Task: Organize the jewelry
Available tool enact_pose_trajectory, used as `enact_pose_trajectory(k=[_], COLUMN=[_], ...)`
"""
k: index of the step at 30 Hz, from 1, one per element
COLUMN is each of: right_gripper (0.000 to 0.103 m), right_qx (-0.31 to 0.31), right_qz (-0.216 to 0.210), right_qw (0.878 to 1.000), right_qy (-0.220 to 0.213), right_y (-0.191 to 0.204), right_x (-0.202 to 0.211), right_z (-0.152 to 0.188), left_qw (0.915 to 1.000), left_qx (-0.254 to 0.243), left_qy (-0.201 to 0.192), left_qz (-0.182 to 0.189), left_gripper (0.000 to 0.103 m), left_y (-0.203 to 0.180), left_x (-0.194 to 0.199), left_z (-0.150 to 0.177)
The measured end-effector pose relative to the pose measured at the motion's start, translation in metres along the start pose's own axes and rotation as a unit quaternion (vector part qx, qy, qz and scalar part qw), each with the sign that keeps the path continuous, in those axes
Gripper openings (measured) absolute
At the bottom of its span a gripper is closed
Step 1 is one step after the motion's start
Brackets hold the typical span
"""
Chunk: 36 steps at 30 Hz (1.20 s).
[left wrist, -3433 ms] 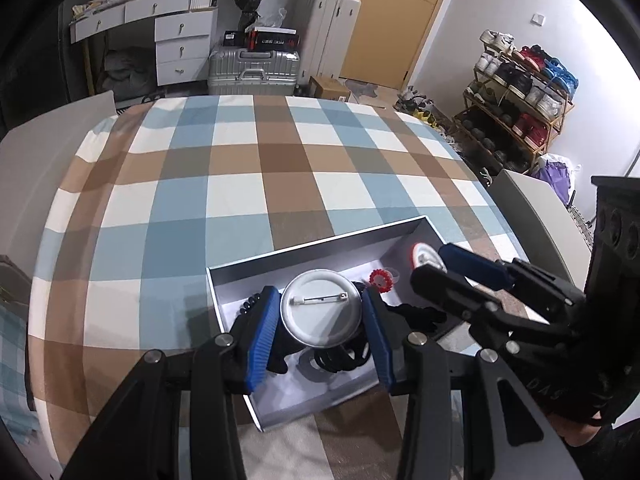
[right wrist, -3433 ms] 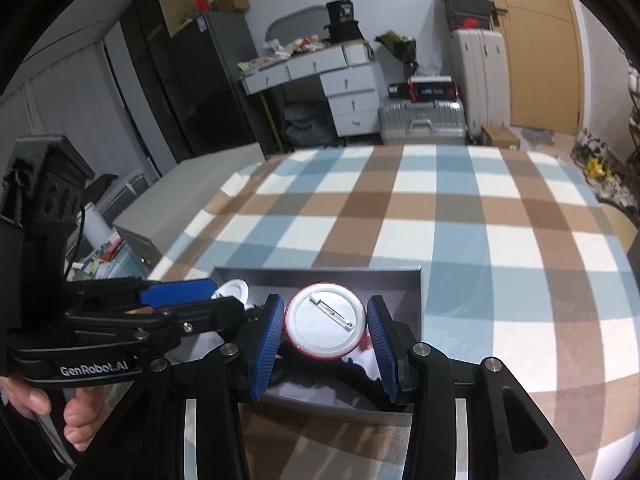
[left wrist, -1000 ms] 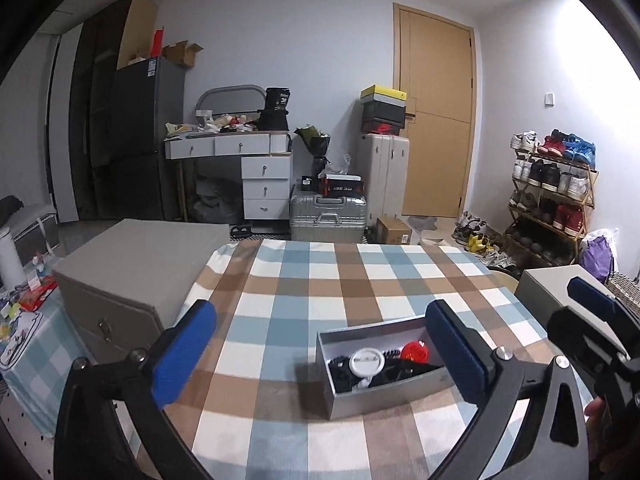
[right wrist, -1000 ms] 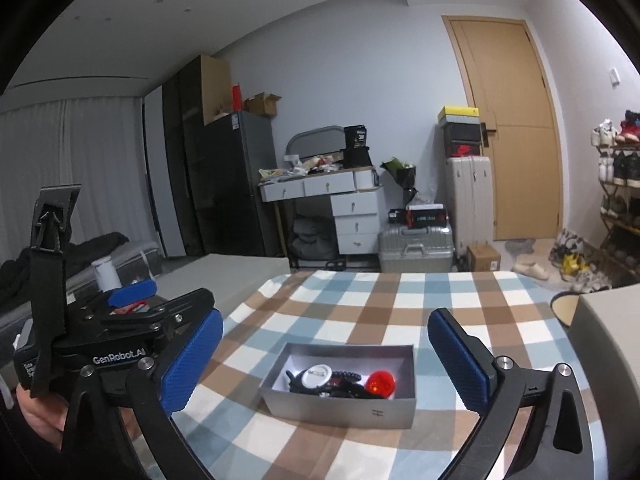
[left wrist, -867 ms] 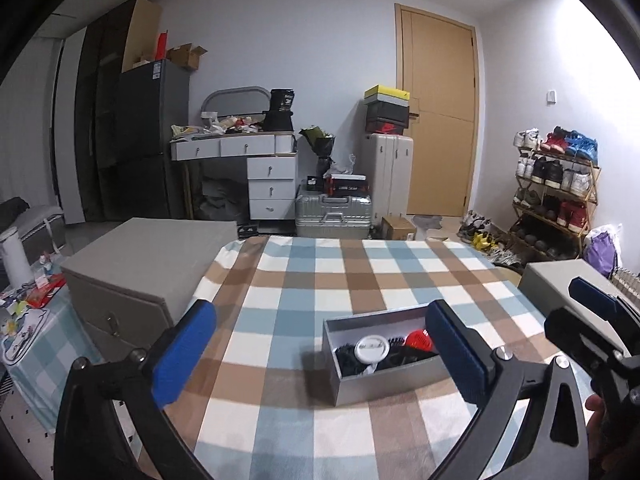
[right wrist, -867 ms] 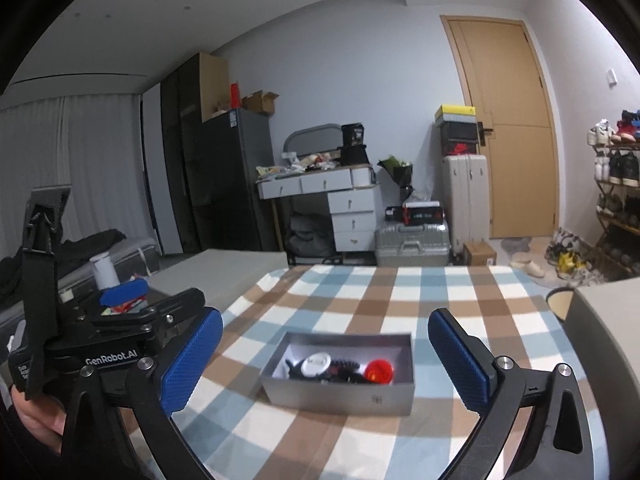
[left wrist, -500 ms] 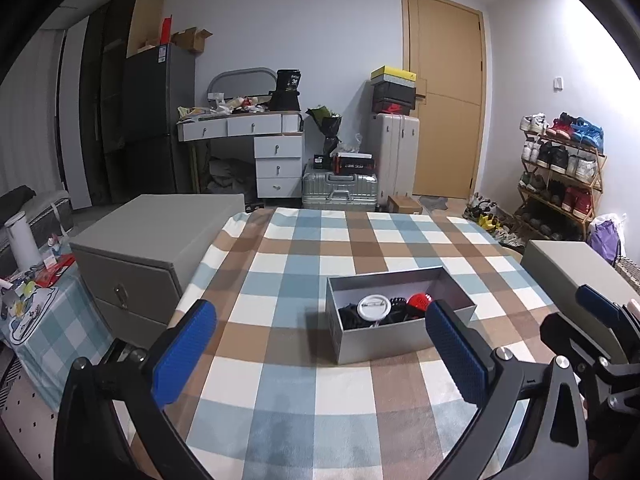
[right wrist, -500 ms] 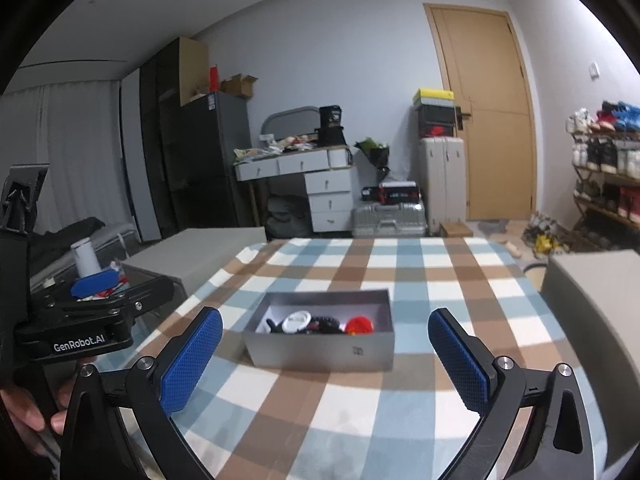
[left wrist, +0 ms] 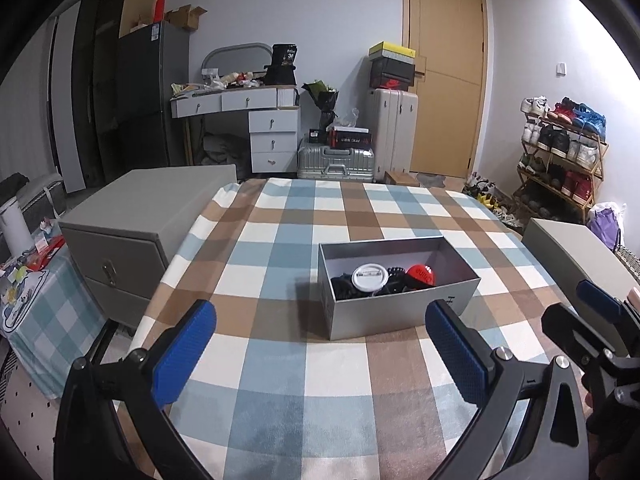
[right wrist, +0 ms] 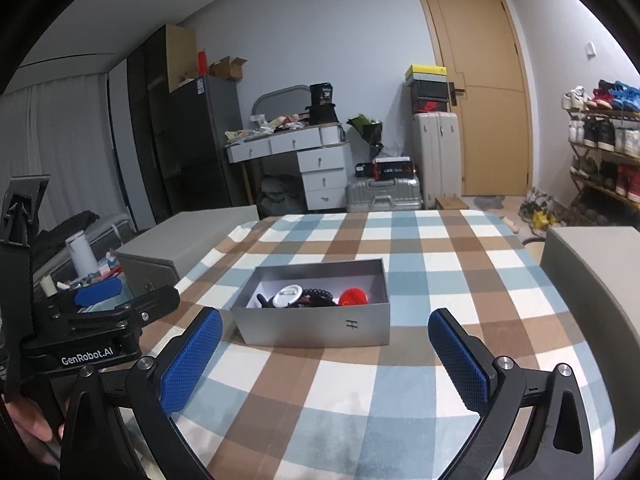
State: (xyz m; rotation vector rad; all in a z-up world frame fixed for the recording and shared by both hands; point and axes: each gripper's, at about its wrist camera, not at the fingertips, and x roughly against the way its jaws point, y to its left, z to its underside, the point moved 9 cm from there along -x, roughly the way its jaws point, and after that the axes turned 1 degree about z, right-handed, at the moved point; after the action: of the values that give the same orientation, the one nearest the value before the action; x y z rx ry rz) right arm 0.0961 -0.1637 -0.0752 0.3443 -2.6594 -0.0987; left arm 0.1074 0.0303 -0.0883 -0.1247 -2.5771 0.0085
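Item: grey open-top box [left wrist: 400, 312], standing on the checked tablecloth [left wrist: 280, 248] near the middle of the table. Contents, all lying loose together at the bottom: one white round pin badge [left wrist: 367, 277] lying back-up, one red round badge [left wrist: 421, 275] to its right, and a tangle of black pieces [left wrist: 344, 286], probably hair ties or beaded bands; too small to sort by kind. No jewelry shows on the cloth outside the box. Left gripper [left wrist: 320, 340]: jaws spread wide, holding nothing, held back from the box on its near side. Right gripper [right wrist: 324, 356]: likewise spread wide and empty, the box framed between its blue pads [right wrist: 192, 360] but well clear of them. Status, as a judgement: collection into the box looks complete, and both tools are free of any piece. Nothing remains visible to gather; no lid is in view, so whether closing is still due cannot be told.
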Motion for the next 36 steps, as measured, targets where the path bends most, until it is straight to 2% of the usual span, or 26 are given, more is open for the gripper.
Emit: enact_pose_trajectory(k=[13,36], right_gripper=[0.103,0.103], right_qx=[-0.010,-0.012], right_qz=[0.010,0.007], right_qw=[0.999,0.999], right_qy=[0.038,0.037], right_y=[-0.013,-0.011], right_x=[-0.034,-0.033], right_z=[0.017,0.015], left_qw=[0.9995,0.9990], left_qx=[0.001,0.017], left_qy=[0.031,0.040], left_qz=[0.000,-0.007], left_gripper=[0.102,0.102], left_y=[-0.005,0.001], left_x=[-0.024,-0.028], left_z=[0.011,0.011])
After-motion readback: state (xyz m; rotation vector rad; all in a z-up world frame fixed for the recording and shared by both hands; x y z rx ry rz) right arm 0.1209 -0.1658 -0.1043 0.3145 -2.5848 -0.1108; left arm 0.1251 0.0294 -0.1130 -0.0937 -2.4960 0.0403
